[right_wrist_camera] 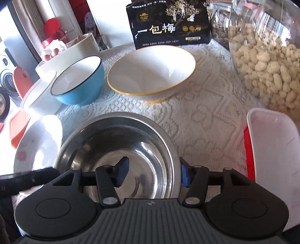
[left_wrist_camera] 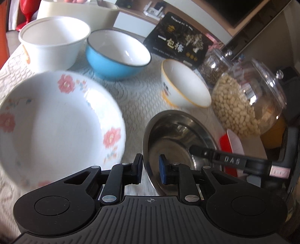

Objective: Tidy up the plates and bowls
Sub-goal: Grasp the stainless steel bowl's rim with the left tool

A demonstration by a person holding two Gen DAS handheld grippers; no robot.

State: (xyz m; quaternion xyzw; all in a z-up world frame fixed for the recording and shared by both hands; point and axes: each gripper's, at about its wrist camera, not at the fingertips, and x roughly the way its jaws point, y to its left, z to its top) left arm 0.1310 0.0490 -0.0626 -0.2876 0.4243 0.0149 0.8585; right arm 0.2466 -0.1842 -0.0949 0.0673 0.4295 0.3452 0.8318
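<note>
A steel bowl (left_wrist_camera: 180, 138) (right_wrist_camera: 120, 148) sits near on the lace tablecloth. My left gripper (left_wrist_camera: 151, 169) is open with the bowl's near-left rim between its fingers. My right gripper (right_wrist_camera: 154, 171) is open and straddles the bowl's right rim, one finger inside and one outside. A flowered white plate (left_wrist_camera: 56, 123) (right_wrist_camera: 37, 144) lies to the left. Behind stand a blue bowl (left_wrist_camera: 118, 54) (right_wrist_camera: 78, 82), a yellow-rimmed white bowl (left_wrist_camera: 185, 84) (right_wrist_camera: 151, 71) and a large white bowl (left_wrist_camera: 54, 41).
A glass jar of peanuts (left_wrist_camera: 247, 99) (right_wrist_camera: 266, 56) and a second jar (left_wrist_camera: 213, 65) stand at the right. A black snack bag (left_wrist_camera: 180, 39) (right_wrist_camera: 170, 24) stands at the back. A white and red plastic box (right_wrist_camera: 271, 155) lies near right. A cream tub (left_wrist_camera: 78, 11) stands back left.
</note>
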